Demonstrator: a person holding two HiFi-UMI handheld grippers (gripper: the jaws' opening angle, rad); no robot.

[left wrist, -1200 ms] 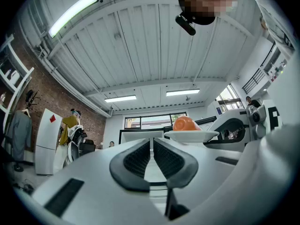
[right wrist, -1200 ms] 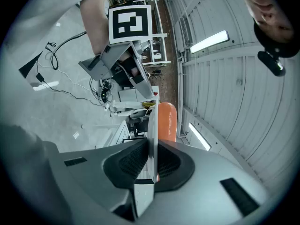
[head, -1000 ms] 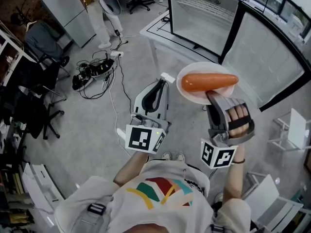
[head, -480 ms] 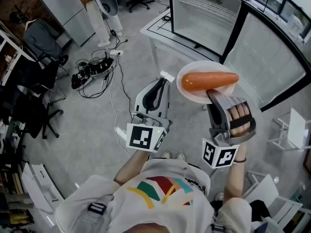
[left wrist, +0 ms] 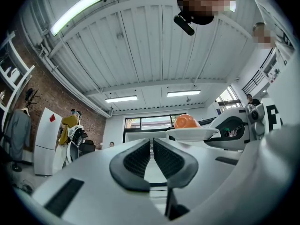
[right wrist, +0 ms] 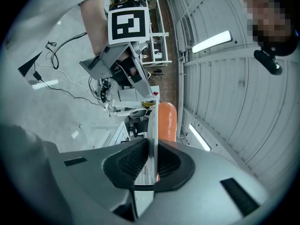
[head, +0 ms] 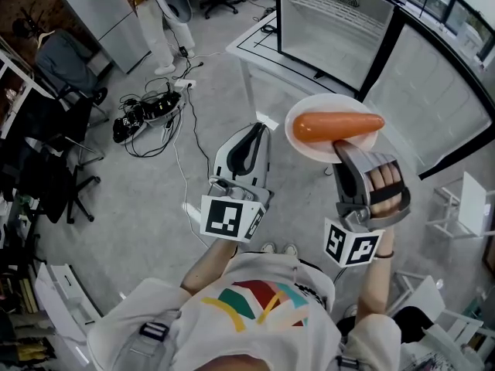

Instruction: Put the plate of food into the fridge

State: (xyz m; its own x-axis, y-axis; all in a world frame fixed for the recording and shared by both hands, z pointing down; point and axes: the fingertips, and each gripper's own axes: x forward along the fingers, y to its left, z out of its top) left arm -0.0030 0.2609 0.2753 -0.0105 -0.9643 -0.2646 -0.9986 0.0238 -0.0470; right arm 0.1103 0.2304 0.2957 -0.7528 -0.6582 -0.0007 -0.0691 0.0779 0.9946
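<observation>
A white plate (head: pixel 309 141) carries a large orange carrot (head: pixel 338 126). My right gripper (head: pixel 346 153) is shut on the plate's near rim and holds it level in the air. In the right gripper view the plate's edge (right wrist: pixel 152 125) runs between the pads, with the carrot (right wrist: pixel 167 120) beyond. My left gripper (head: pixel 252 141) hovers to the plate's left, its jaws together and empty. In the left gripper view the plate (left wrist: pixel 192 133) and carrot (left wrist: pixel 186 121) show to the right of that gripper (left wrist: pixel 152 154). The fridge (head: pixel 332 18) stands open ahead, its wire shelf visible.
The fridge's glass door (head: pixel 433 83) swings out to the right. The fridge sits on a white table (head: pixel 259 49). Cables and a power strip (head: pixel 147 110) lie on the floor at the left, near office chairs (head: pixel 66 64). White chairs (head: pixel 464 207) stand at the right.
Both grippers and the plate have edged a little forward toward the fridge. The grip on the plate is unchanged.
</observation>
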